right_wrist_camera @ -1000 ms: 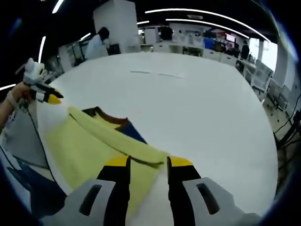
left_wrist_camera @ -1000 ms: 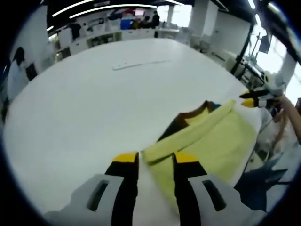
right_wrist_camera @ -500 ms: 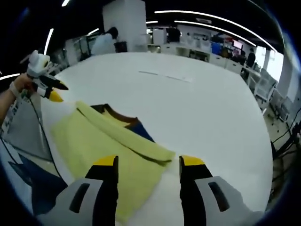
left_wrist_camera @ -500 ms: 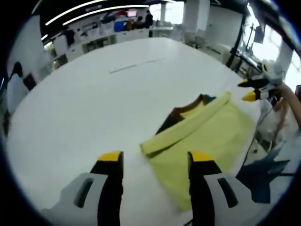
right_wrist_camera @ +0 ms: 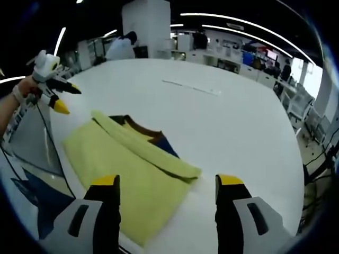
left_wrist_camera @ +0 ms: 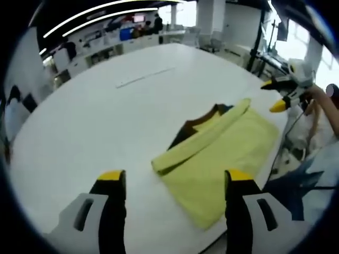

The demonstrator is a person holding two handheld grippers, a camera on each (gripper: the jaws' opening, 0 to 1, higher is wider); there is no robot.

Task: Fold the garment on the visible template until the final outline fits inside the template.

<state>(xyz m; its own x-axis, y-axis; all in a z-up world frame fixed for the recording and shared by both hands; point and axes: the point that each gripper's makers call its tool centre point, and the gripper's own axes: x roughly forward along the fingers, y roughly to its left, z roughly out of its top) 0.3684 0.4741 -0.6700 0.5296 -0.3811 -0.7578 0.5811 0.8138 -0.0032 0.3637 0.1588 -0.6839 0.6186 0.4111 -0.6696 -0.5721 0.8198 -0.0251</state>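
Observation:
A yellow garment (left_wrist_camera: 225, 153) lies folded on the white table (left_wrist_camera: 95, 121), close to its near edge. A rolled yellow band (left_wrist_camera: 201, 138) runs along its far side, and a dark brown and navy part (left_wrist_camera: 186, 131) peeks out behind it. My left gripper (left_wrist_camera: 175, 177) hangs open just short of the garment's corner, holding nothing. The right gripper (left_wrist_camera: 275, 95) shows at the garment's other end, open. In the right gripper view the garment (right_wrist_camera: 124, 166) lies ahead of the open right gripper (right_wrist_camera: 167, 181), and the left gripper (right_wrist_camera: 63, 98) hovers open at far left.
A thin pale strip (left_wrist_camera: 144, 78) lies further out on the table, also seen as a strip (right_wrist_camera: 192, 88) in the right gripper view. The table edge (left_wrist_camera: 275, 159) runs right beside the garment. Desks, chairs and people stand at the back of the room.
Both grippers opened, let go of the garment's folded band and drew back a little. The garment now rests flat on the table.

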